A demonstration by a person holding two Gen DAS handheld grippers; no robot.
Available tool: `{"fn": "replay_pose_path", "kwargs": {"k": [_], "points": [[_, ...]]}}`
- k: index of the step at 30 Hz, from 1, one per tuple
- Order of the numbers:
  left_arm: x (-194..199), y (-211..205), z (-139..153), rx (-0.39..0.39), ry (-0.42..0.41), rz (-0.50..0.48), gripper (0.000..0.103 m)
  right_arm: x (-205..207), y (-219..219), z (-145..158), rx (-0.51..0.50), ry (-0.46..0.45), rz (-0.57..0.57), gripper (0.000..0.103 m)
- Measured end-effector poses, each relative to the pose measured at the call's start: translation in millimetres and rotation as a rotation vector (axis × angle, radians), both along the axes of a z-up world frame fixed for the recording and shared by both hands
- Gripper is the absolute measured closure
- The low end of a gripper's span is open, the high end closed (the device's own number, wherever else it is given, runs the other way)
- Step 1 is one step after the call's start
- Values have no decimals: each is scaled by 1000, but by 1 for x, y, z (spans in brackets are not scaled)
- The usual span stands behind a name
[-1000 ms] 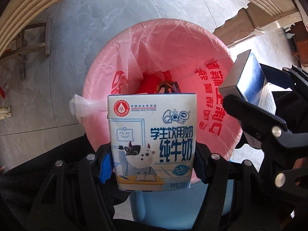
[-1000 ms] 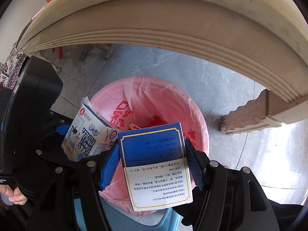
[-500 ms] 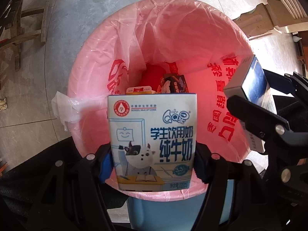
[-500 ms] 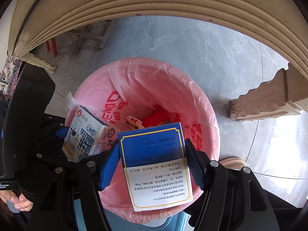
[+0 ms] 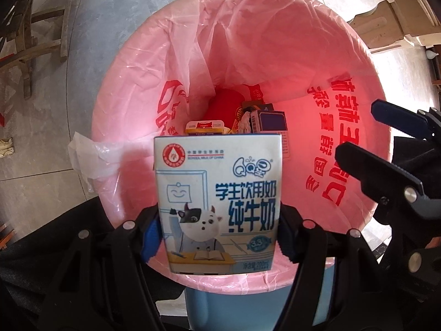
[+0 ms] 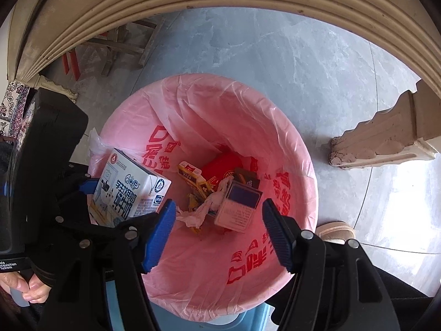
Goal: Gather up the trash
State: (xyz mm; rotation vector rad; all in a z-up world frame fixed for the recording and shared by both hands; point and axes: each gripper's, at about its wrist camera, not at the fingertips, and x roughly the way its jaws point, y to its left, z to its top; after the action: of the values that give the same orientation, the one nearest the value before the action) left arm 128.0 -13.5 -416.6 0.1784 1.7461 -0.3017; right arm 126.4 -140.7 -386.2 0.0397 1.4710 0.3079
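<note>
The left gripper was seen pointing steeply downward over the mouth of the trash bin, which was lined with a pink bag printed in red. Its blue pads were clamped on the two sides of an upright milk carton, held at the lower centre of the left wrist frame, above the near rim of the bin. In the right wrist view the same carton was seen at the left, tilted, between the left gripper's jaws.

The right gripper was likewise aimed downward over the bin, and its blue pads were spread apart with nothing gripped between them. A blue-and-white box was seen lying inside the bag, in the gap between the pads, beside a crumpled tissue, yellow packets and a red item. A hand was visible at the lower left edge of the right wrist frame, wrapped around the left gripper's handle.
</note>
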Motion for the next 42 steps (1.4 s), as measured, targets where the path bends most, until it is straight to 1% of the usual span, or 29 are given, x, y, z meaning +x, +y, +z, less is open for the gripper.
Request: {"fn": "replay_pose_path", "kwargs": {"k": [1,3,6,9,11,13,16,22,31,37,39,42], "points": [[0,0,0,1,-4,-4,37,0,0,-1,-3,1,-2,38],[-1,-2,1,-1,-3,-12,37,1,-1,0,-11,0,-9,31],[-1,-3,0,12,1,-18,37,2,-4,1,-16,-9,-20,29],[0,-4,-1,15,16,-14,28,3,-8,1,-14,-7,-38,27],[1,-3,0,26,4,-13,26,4,-10,1,-14,-6,-45,26],[3,-1,3,19,-7,5,21,4,-11,1,-13,-5,-53,26],[4,1,4,25,-12,21,21,4,-12,1,-12,-2,-59,26],[1,-5,8,41,-34,-5,21,4,-16,1,-20,0,-74,26],[1,-7,12,37,-47,-3,21,1,-24,3,-23,-2,-102,26],[1,-7,17,39,-63,4,21,-4,-25,6,-57,-15,-113,25],[0,-6,21,45,-80,19,21,-7,-29,12,-70,-31,-134,26],[-1,-5,29,48,-105,37,21,-13,-33,25,-117,-67,-156,25]]}}
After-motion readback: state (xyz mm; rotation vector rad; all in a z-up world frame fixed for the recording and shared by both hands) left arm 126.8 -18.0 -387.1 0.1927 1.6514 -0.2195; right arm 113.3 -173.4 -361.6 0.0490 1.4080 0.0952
